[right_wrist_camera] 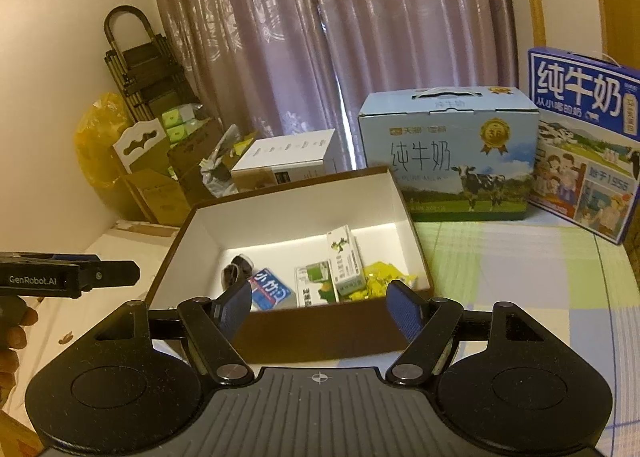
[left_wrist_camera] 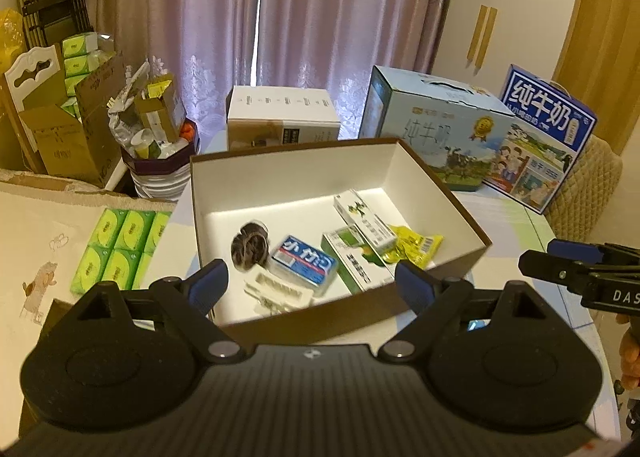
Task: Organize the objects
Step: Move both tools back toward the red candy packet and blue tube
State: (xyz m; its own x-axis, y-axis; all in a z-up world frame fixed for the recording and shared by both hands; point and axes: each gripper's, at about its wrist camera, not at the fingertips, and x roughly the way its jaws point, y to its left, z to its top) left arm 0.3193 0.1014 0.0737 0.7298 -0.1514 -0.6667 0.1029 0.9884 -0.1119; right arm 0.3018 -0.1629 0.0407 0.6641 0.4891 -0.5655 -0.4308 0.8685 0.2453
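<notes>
- Left gripper [left_wrist_camera: 310,281] hangs in front of the brown box [left_wrist_camera: 460,201], fingers [left_wrist_camera: 210,283] spread wide, nothing between them.
- Right gripper [right_wrist_camera: 318,303] faces the same box, fingers released and empty too.
- Inside the box on its white floor: a blue pack [left_wrist_camera: 304,263], two green-and-white cartons [left_wrist_camera: 364,221], a yellow packet [left_wrist_camera: 416,245] and a dark bundle [left_wrist_camera: 250,247].
- The box sits on the desk [right_wrist_camera: 520,277]; green tissue packs [left_wrist_camera: 116,245] lie just left of it.
- Two milk cartons [right_wrist_camera: 448,153] stand behind.
</notes>
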